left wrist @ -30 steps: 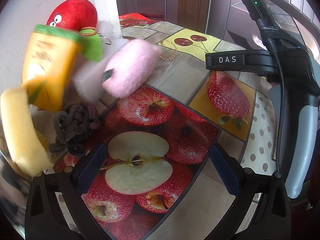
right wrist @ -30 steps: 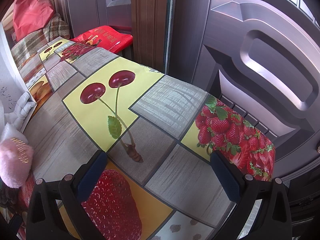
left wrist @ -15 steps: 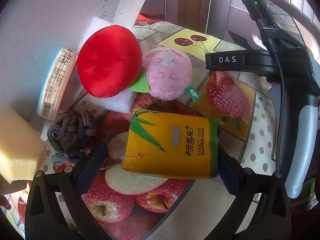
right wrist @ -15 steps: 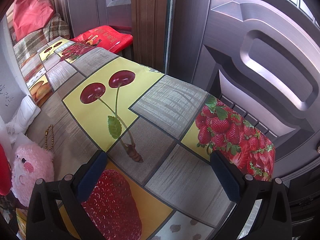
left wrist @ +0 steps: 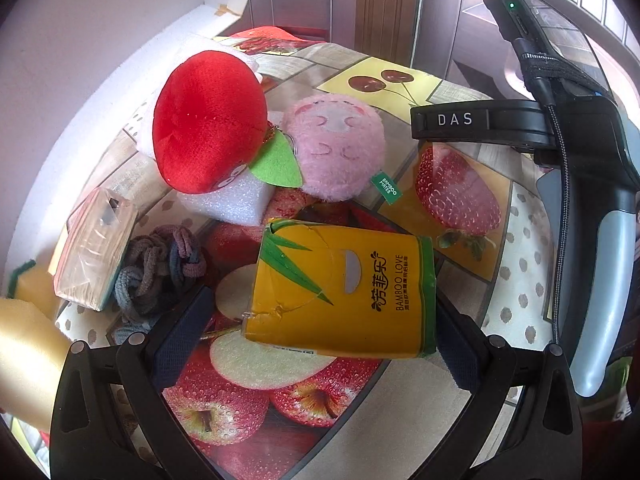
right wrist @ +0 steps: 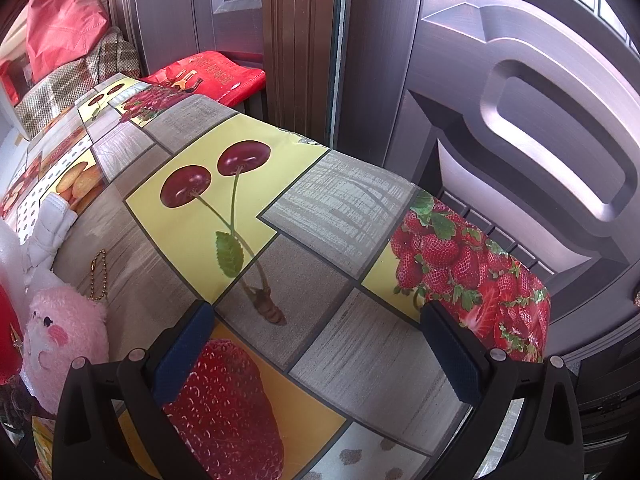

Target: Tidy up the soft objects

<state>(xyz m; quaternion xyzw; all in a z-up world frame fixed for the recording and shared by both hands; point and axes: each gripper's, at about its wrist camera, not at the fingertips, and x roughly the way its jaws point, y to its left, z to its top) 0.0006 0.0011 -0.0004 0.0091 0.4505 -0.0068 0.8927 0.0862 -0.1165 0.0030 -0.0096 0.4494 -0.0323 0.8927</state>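
Observation:
A yellow Bamboo Love tissue pack [left wrist: 344, 288] lies flat on the fruit-print tablecloth [left wrist: 460, 196], between the wide-apart fingers of my left gripper [left wrist: 318, 332]. Behind it are a red plush [left wrist: 208, 124], a pink plush [left wrist: 336, 148] and a white foam block [left wrist: 228, 200]. A knotted rope toy [left wrist: 160, 268], a clear-wrapped tissue pack [left wrist: 94, 252] and a yellow sponge [left wrist: 28, 356] lie to the left. My right gripper [right wrist: 320, 344] is open over bare cloth, with the pink plush [right wrist: 64, 336] at its left.
A large white foam box [left wrist: 80, 40] hangs over the pile at the upper left. The right gripper's handle [left wrist: 600, 280] stands to the right of the pile. A gold ball chain [right wrist: 98, 276] and white cloth [right wrist: 52, 224] lie near the pink plush. The table edge [right wrist: 480, 216] runs close to a door.
The soft things tumbled out of the white box onto the table and settled. The box has lifted away up and left. The clear-wrapped pack fell flat. The right gripper has not moved.

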